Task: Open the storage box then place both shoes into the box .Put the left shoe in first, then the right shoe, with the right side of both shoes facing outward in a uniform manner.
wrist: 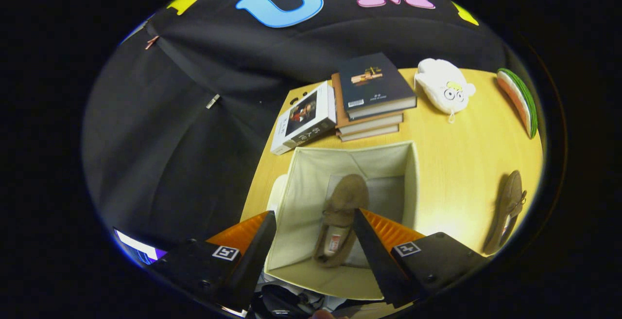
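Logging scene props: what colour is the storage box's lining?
Cream storage box, clearest in the gripper view, between the open gripper jaws.

I count two brown shoes, one in the storage box point(311, 173) point(340, 219) and one on the table point(508, 209); four books point(340, 105), one plush toy point(444, 90), one watermelon-slice toy point(520, 100); my gripper point(313, 221) hangs spread

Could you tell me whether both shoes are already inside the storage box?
No, one shoe lies in the storage box; the other shoe rests on the table.
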The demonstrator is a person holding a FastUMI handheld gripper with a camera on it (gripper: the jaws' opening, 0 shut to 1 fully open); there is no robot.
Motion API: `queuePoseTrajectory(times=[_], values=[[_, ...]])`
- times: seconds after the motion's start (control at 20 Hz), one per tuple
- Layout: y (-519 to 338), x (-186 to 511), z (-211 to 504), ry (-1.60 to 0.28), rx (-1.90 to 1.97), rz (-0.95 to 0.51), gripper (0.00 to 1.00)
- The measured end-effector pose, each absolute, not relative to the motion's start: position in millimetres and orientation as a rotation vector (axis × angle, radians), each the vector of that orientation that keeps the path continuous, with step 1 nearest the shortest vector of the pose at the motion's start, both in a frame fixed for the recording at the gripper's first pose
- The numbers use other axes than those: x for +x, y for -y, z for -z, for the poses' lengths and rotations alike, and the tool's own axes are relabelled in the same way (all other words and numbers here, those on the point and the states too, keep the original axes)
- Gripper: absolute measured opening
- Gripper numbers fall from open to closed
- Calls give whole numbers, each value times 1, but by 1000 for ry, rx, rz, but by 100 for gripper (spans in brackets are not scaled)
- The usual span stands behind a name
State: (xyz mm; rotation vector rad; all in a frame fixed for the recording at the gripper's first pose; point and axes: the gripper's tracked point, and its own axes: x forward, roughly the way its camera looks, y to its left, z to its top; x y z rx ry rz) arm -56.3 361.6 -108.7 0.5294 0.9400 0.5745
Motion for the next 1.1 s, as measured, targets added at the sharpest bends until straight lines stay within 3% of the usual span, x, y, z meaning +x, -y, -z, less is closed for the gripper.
queuePoseTrajectory(times=[0.35,0.65,0.9,1.1], values=[[-198,-61,141,-860,394,-416,99],[-69,-105,250,-977,286,-251,99],[-14,-127,328,-1084,255,-168,98],[-5,-107,369,-1076,198,-167,88]])
